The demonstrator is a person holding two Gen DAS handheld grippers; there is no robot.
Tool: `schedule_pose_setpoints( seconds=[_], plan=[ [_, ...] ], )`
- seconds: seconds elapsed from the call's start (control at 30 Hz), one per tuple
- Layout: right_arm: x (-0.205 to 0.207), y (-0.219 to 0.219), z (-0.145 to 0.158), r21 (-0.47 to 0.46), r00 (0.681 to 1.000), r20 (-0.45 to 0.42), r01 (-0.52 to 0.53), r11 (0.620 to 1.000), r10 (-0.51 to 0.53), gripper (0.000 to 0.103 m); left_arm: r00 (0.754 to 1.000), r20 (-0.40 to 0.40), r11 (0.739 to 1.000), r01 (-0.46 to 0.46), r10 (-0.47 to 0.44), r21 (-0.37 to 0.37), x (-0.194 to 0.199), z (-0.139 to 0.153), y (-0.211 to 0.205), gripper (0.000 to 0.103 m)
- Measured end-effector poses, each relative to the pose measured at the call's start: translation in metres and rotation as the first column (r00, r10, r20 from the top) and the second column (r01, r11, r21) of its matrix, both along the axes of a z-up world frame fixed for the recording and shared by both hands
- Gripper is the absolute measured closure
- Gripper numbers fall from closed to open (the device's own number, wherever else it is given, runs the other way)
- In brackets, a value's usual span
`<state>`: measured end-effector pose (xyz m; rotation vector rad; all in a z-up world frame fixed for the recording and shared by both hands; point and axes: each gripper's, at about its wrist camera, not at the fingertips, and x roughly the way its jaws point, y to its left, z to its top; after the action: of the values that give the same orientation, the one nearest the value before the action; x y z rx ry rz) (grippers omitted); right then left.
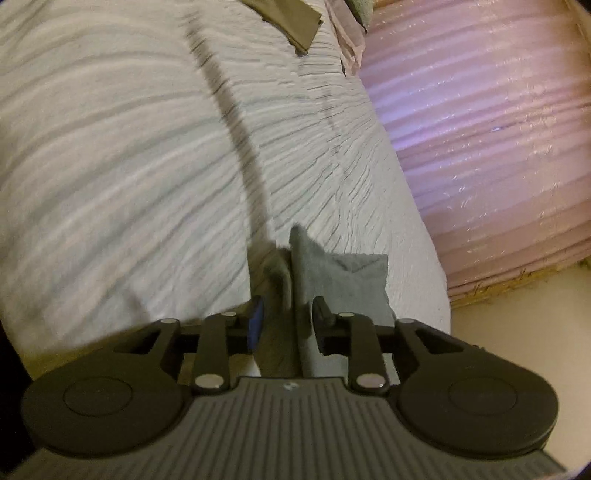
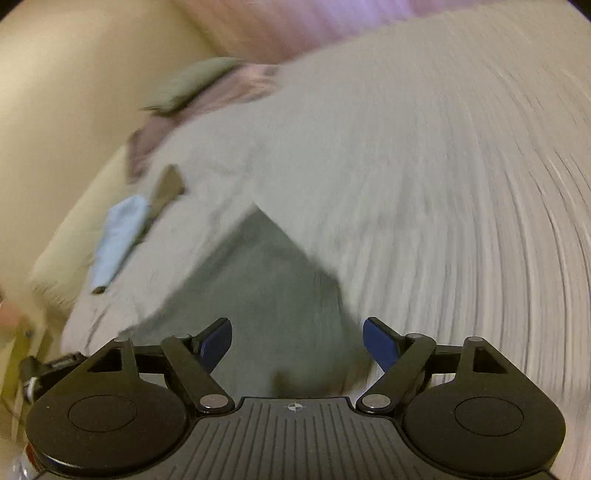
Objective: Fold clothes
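A grey cloth (image 1: pixel 343 280) lies on the white ribbed bedspread (image 1: pixel 110 166). One bunched edge of it stands up between the fingers of my left gripper (image 1: pixel 290 314), which is shut on it. In the right wrist view the same grey cloth (image 2: pixel 266 288) spreads out as a dark patch on the bedspread (image 2: pixel 424 166). Just above its near edge my right gripper (image 2: pixel 297 339) is open, blue pads (image 2: pixel 380 343) wide apart, nothing between them. This view is blurred by motion.
A brown folded piece (image 1: pixel 288 22) and a pink garment (image 1: pixel 347 44) lie at the far end of the bed. A light blue folded cloth (image 2: pixel 118 236) sits beside the brown piece (image 2: pixel 166 188). A pink blanket (image 1: pixel 480 147) borders the bedspread on the right.
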<state>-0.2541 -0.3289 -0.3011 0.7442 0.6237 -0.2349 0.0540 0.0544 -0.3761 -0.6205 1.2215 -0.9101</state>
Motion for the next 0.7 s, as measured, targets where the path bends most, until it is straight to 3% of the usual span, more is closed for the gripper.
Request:
schedule_pose_setpoints(
  seconds=[0.1, 0.23, 0.37, 0.47, 0.5, 0.53, 0.57, 0.63, 0.7],
  plan=[
    [0.037, -0.049, -0.020, 0.075, 0.991, 0.029, -0.133, 0.988, 0.131, 0.022, 1.000, -0.001, 1.000, -0.018, 0.018, -0.012, -0.011, -0.005, -0.003, 0.072],
    [0.102, -0.088, -0.058, 0.189, 0.963, -0.014, -0.262, 0.946, 0.269, 0.022, 0.998, 0.031, 0.998, -0.062, 0.062, -0.012, -0.015, -0.007, -0.008, 0.072],
    [0.163, -0.096, -0.078, 0.217, 0.889, 0.016, -0.449, 0.867, 0.457, 0.022, 0.996, 0.043, 0.997, -0.072, 0.073, -0.012, -0.009, -0.008, -0.015, 0.072],
    [0.180, -0.088, -0.083, 0.210, 0.822, 0.081, -0.567, 0.797, 0.563, 0.024, 0.996, 0.048, 0.997, -0.073, 0.074, -0.026, -0.005, -0.012, -0.019, 0.077],
    [0.186, -0.084, -0.084, 0.211, 0.803, 0.100, -0.594, 0.776, 0.587, 0.035, 0.996, 0.061, 0.998, -0.064, 0.066, -0.023, -0.003, -0.011, -0.020, 0.089],
    [0.190, -0.078, -0.085, 0.212, 0.788, 0.116, -0.614, 0.760, 0.604, 0.073, 0.995, 0.079, 0.998, -0.053, 0.055, -0.018, 0.000, -0.010, -0.022, 0.098],
    [0.192, -0.073, -0.086, 0.205, 0.778, 0.132, -0.628, 0.751, 0.615, 0.087, 0.994, 0.097, 0.999, -0.042, 0.043, -0.013, 0.003, -0.009, -0.024, 0.098],
    [0.184, -0.070, -0.084, 0.159, 0.782, 0.167, -0.622, 0.767, 0.600, 0.090, 0.989, 0.146, 1.000, 0.001, 0.000, -0.011, 0.013, 0.001, -0.033, 0.099],
    [0.165, -0.076, -0.079, 0.139, 0.812, 0.217, -0.575, 0.806, 0.542, 0.091, 0.979, 0.198, 0.999, 0.049, -0.046, -0.008, 0.025, 0.011, -0.042, 0.099]
  ],
)
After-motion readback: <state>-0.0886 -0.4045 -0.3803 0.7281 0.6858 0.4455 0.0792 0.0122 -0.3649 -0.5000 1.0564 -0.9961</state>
